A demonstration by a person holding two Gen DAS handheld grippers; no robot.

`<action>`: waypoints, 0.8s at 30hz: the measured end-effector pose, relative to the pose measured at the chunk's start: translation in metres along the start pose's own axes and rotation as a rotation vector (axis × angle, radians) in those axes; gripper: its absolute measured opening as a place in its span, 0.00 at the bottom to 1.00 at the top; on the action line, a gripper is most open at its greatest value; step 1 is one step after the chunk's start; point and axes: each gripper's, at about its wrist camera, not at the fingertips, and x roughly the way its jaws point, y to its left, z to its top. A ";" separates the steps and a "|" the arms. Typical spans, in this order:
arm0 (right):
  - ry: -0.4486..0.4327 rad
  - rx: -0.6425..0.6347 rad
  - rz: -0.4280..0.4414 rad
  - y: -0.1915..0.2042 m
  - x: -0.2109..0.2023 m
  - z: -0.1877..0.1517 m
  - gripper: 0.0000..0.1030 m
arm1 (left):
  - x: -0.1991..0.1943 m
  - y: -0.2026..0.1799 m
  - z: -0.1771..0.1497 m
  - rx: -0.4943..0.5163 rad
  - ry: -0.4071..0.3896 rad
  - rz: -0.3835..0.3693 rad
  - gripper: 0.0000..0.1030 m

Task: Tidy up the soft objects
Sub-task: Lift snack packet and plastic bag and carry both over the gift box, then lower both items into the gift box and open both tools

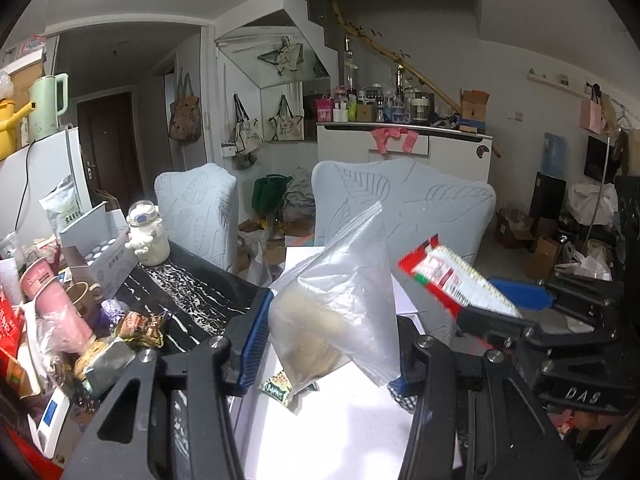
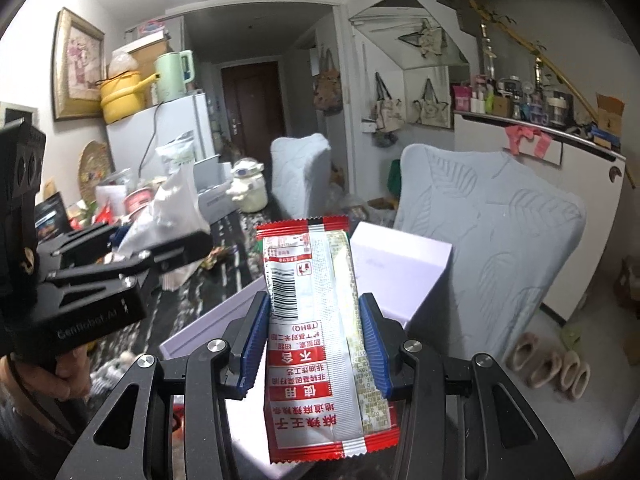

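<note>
My left gripper point(image 1: 328, 340) is shut on a clear zip bag point(image 1: 344, 304) with something beige inside, held above an open white box point(image 1: 352, 432). My right gripper point(image 2: 314, 340) is shut on a red and white snack packet point(image 2: 316, 332), held upright above the same white box point(image 2: 400, 264). In the left wrist view the right gripper point(image 1: 532, 320) shows at the right with the packet point(image 1: 452, 280). In the right wrist view the left gripper point(image 2: 132, 264) shows at the left with its bag point(image 2: 172, 208). A small green packet point(image 1: 278, 387) lies in the box.
A dark patterned table point(image 1: 192, 296) carries clutter at the left: a pink cup point(image 1: 52, 300), a white astronaut jar point(image 1: 146, 236), wrapped snacks point(image 1: 140, 328). Two covered chairs point(image 1: 404, 204) stand behind the table. A white fridge point(image 2: 160, 136) stands far left.
</note>
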 end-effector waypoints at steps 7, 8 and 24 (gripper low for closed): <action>0.025 0.034 -0.013 -0.015 0.035 0.004 0.43 | 0.035 0.009 -0.003 0.000 0.064 0.018 0.47; 0.036 0.039 -0.014 -0.017 0.041 0.003 0.43 | 0.039 0.009 -0.004 0.003 0.074 0.021 0.47; 0.177 0.073 0.004 -0.023 0.099 -0.020 0.43 | 0.095 0.015 -0.031 0.010 0.270 0.091 0.48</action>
